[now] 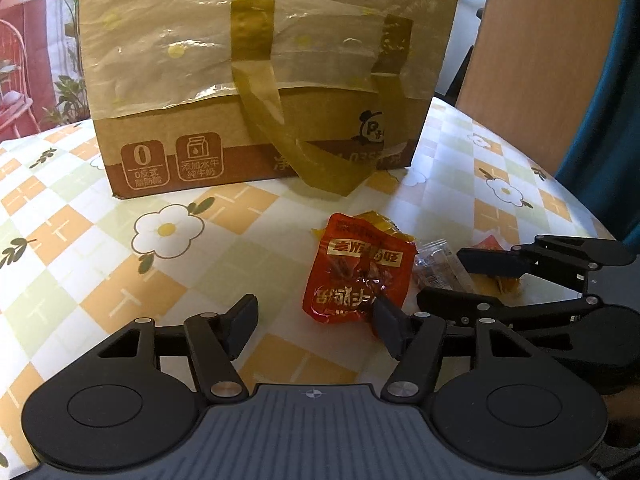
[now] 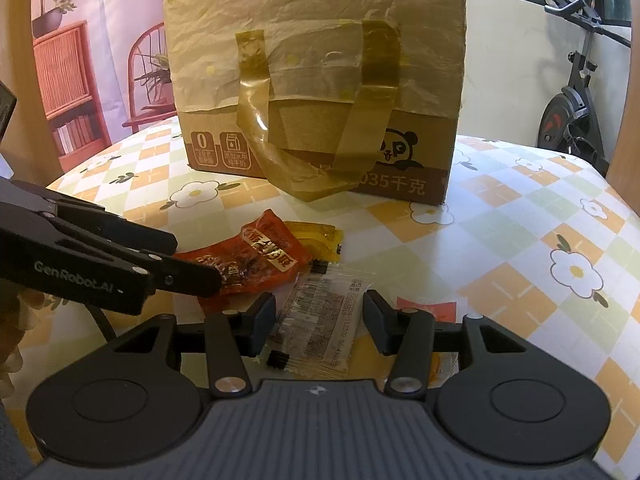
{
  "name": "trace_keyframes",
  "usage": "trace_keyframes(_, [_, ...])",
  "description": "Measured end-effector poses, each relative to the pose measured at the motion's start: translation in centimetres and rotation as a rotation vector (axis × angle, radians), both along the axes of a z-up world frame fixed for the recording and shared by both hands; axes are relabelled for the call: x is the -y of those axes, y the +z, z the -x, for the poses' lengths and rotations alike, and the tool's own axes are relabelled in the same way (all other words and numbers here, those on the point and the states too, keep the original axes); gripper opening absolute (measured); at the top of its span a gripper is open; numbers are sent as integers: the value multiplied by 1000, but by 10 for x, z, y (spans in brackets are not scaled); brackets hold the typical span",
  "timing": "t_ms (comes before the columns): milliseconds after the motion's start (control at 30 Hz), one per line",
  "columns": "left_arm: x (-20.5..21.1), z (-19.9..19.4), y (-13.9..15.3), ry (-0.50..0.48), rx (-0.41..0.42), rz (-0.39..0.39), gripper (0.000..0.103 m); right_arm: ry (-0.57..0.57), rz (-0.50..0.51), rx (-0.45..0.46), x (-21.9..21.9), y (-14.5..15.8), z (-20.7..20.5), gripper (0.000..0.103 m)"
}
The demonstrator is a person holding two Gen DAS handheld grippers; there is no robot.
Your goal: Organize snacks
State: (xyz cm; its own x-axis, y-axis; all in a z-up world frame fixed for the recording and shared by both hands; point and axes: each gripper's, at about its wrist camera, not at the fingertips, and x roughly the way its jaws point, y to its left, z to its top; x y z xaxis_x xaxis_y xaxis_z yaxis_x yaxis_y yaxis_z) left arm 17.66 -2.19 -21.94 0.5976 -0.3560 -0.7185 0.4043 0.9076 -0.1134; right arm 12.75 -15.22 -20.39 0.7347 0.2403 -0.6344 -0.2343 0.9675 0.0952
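A red snack packet (image 1: 356, 272) lies on the flowered tablecloth, over a yellow packet (image 1: 376, 220). My left gripper (image 1: 316, 324) is open; its right finger touches the red packet's near edge. In the right wrist view the red packet (image 2: 256, 260) and yellow packet (image 2: 316, 236) lie ahead to the left. A clear packet with a barcode (image 2: 320, 316) lies between the open jaws of my right gripper (image 2: 320, 320). An orange-and-white packet (image 2: 436, 308) lies under the right finger. A cardboard box lined with a yellowish bag (image 1: 256, 72) stands behind.
The box (image 2: 320, 80) has tape-like bag handles hanging down its front. The right gripper shows in the left wrist view (image 1: 452, 280), over the clear packet (image 1: 436, 264). The left gripper's fingers (image 2: 188, 276) reach in from the left. An exercise bike (image 2: 572, 112) stands past the table.
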Motion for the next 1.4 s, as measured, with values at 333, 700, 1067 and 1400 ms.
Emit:
trace_keyframes(333, [8,-10,-1,-17,-3,4,66,1,-1,-1,0,0,0,52])
trace_keyframes(700, [15,-16,2,-2,7,2,66,1,3,0,0,0,0,52])
trace_keyframes(1067, [21,-15,-4,-4,32,5,67,1,5,0,0,0,0,52])
trace_keyframes(1400, [23,-10,-6,-3,55,-1,66,1,5,0,-1,0,0,52])
